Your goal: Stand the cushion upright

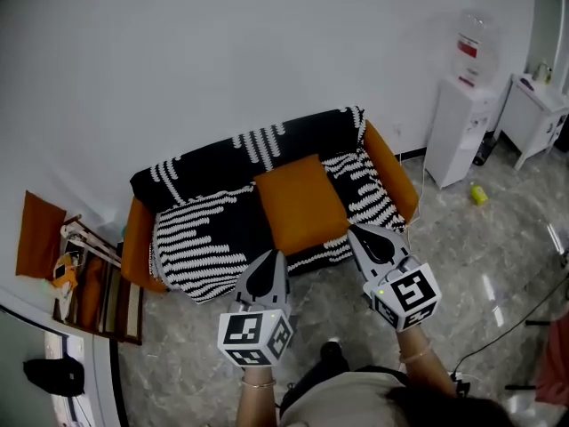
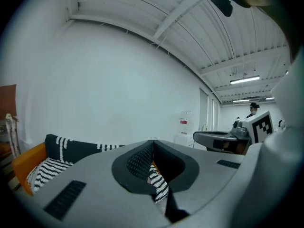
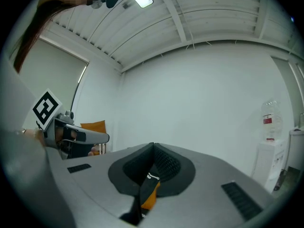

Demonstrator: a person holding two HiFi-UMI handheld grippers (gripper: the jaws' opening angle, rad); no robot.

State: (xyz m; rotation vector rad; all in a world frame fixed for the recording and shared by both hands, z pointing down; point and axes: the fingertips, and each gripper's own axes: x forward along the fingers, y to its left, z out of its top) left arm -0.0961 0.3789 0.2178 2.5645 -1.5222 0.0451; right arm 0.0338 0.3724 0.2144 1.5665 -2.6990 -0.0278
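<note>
An orange square cushion [image 1: 300,203] lies flat on the seat of a sofa [image 1: 204,229] that has a black-and-white striped cover and orange arms. Both grippers hover over the floor just in front of the sofa, pointing at it. The left gripper [image 1: 274,254] is shut and empty, its tip near the cushion's front left corner. The right gripper [image 1: 355,229] is shut and empty, close to the cushion's front right corner. In the left gripper view the shut left gripper [image 2: 153,141] faces the sofa [image 2: 57,153]. The right gripper [image 3: 153,145] is also shut in its own view.
A white water dispenser [image 1: 462,132] and a white side table [image 1: 538,114] stand to the right of the sofa. A yellow-green bottle [image 1: 478,194] lies on the tiled floor. A wooden rack [image 1: 89,283] with orange items stands at the left. A cable runs across the floor at the right.
</note>
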